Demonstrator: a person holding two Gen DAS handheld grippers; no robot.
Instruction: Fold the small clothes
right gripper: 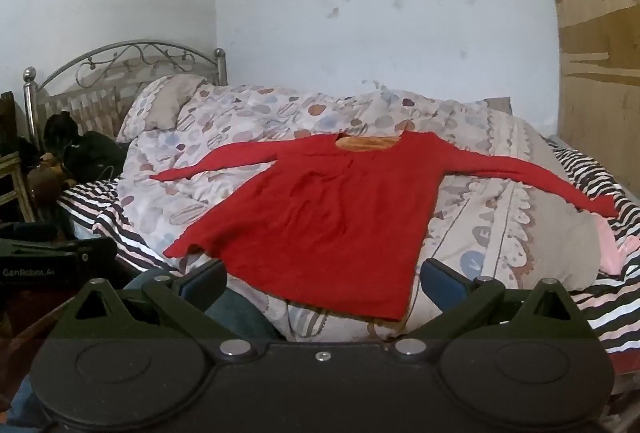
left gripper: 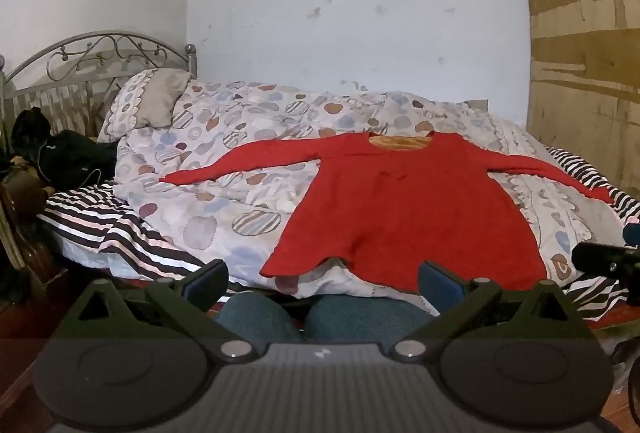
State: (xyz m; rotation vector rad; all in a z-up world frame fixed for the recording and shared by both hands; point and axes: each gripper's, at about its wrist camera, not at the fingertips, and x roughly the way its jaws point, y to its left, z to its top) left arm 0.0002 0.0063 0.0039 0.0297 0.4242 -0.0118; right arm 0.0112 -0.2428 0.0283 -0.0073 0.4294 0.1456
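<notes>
A red long-sleeved top (left gripper: 404, 209) lies flat on the bed's patterned duvet (left gripper: 224, 201), both sleeves spread out, neck at the far side, hem toward me. It also shows in the right wrist view (right gripper: 328, 209). My left gripper (left gripper: 322, 283) is open and empty, held just short of the hem, over the person's knees. My right gripper (right gripper: 322, 283) is open and empty, in front of the hem's right part. The right gripper's body shows at the right edge of the left wrist view (left gripper: 608, 261).
A pillow (left gripper: 148, 105) leans on the metal headboard (left gripper: 104, 53) at the left. Dark bags (left gripper: 68, 157) sit at the bed's left end. A striped sheet (left gripper: 120, 233) lies under the duvet. A wooden panel (left gripper: 588, 33) stands at the right. A pink cloth (right gripper: 612, 245) lies at the right.
</notes>
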